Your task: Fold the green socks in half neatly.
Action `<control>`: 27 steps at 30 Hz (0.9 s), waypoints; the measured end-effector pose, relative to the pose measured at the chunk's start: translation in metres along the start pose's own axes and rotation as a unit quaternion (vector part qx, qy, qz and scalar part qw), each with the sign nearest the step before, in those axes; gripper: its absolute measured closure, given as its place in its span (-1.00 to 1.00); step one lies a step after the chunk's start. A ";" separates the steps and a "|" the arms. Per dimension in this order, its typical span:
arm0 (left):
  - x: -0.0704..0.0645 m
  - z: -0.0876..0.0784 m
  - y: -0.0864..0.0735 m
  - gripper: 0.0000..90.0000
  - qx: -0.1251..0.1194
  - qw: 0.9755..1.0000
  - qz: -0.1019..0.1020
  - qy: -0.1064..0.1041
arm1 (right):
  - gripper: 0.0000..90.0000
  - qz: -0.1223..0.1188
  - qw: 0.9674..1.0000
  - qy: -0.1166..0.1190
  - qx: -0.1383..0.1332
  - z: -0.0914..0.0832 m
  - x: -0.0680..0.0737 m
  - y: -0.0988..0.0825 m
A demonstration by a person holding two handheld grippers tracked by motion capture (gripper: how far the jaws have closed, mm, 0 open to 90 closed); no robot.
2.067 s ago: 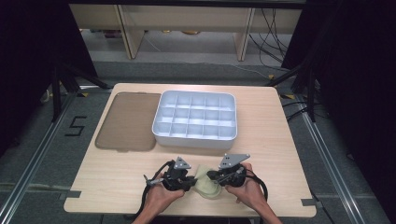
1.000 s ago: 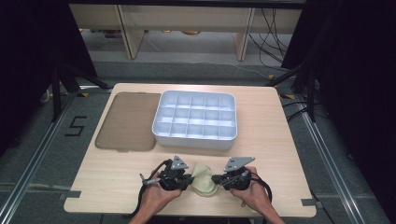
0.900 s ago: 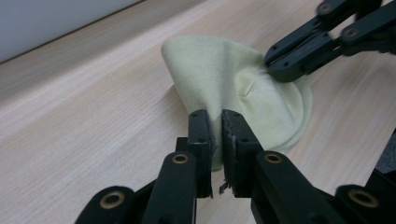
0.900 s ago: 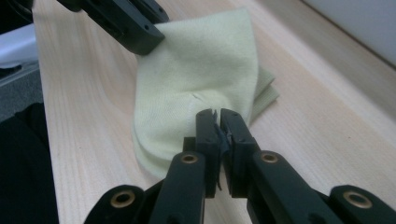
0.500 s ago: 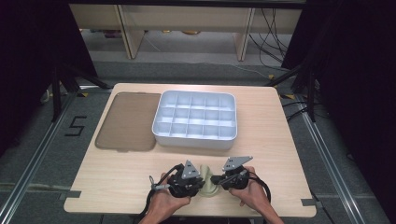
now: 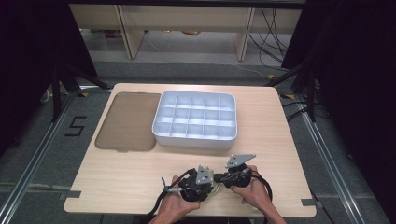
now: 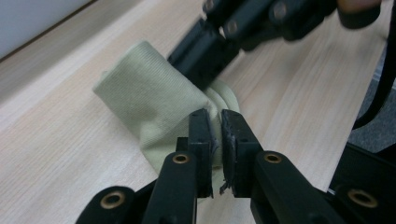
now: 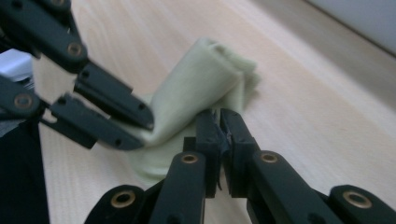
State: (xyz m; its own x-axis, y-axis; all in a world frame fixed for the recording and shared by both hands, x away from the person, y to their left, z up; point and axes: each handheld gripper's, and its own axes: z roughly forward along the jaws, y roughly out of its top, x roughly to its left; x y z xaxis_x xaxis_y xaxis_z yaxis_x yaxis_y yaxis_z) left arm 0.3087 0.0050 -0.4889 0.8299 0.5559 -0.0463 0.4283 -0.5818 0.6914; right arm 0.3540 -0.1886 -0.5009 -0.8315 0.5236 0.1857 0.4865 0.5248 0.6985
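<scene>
A pale green ribbed cloth (image 7: 149, 98) lies folded on the wooden table near its front edge. My left gripper (image 7: 215, 116) is shut on one edge of the cloth. My right gripper (image 8: 219, 116) is shut on another edge of the cloth (image 8: 205, 79), which rises in a fold between the two. In the high view the left gripper (image 6: 205, 183) and the right gripper (image 6: 225, 178) sit almost tip to tip, with a sliver of cloth (image 6: 214, 190) showing under them. The left gripper's fingers (image 8: 116, 119) point in from the left in the right gripper view.
A white tray (image 6: 195, 137) with several empty compartments stands at the middle of the table. A flat brown lid (image 6: 126, 120) lies to its left. The table's front edge (image 6: 187, 211) runs just below the hands.
The left gripper has moved right toward the right gripper, carrying its cloth edge over. The cloth, spread between the grippers before, is now bunched and mostly hidden beneath them. The right hand stayed put.
</scene>
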 end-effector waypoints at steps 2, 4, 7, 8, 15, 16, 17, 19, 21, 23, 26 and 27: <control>-0.001 0.002 0.000 0.83 0.005 1.000 -0.005 0.002 | 0.92 0.005 1.000 -0.009 -0.012 -0.006 -0.004 0.001; -0.001 0.003 0.000 0.83 0.002 1.000 -0.010 -0.001 | 0.92 0.012 0.999 -0.011 -0.033 -0.014 -0.006 0.003; -0.001 0.003 -0.001 0.83 0.004 1.000 -0.006 0.000 | 0.92 0.017 0.998 -0.009 -0.064 -0.024 -0.005 0.007; -0.001 0.004 -0.001 0.83 0.004 1.000 -0.005 0.001 | 0.92 0.009 0.997 -0.009 -0.070 -0.027 -0.005 0.009; -0.001 0.005 -0.001 0.83 0.003 1.000 0.005 0.006 | 0.92 0.003 0.997 0.016 -0.080 -0.021 0.003 0.018; -0.001 0.005 0.000 0.82 0.004 1.000 0.006 0.009 | 0.92 0.001 0.996 0.020 -0.085 -0.018 0.004 0.019; -0.001 0.005 0.000 0.82 0.004 1.000 0.006 0.009 | 0.92 -0.002 0.997 0.021 -0.079 -0.017 0.004 0.020; -0.001 0.005 -0.001 0.82 0.004 1.000 0.007 0.009 | 0.92 0.002 0.996 0.033 -0.081 -0.012 0.006 0.022; -0.001 0.005 -0.001 0.82 0.003 1.000 0.008 0.009 | 0.92 -0.001 0.996 0.032 -0.079 -0.011 0.007 0.023; -0.001 0.005 -0.001 0.82 0.003 1.000 0.008 0.009 | 0.92 0.001 0.996 0.040 -0.077 -0.007 0.010 0.024; -0.003 0.006 -0.001 0.81 0.001 1.000 -0.007 0.007 | 0.92 -0.012 0.998 0.023 -0.055 -0.003 0.005 0.022; -0.003 0.006 -0.001 0.80 0.001 1.000 -0.007 0.007 | 0.92 -0.012 0.998 0.023 -0.055 -0.003 0.005 0.022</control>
State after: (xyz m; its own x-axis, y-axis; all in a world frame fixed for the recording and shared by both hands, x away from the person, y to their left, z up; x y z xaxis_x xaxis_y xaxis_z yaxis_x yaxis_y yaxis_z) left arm 0.3077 0.0005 -0.4941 0.8184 0.5727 -0.0466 0.4416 -0.5750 0.6887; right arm 0.3599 -0.1760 -0.4827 -0.8557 0.4783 0.1976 0.4354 0.4591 0.7744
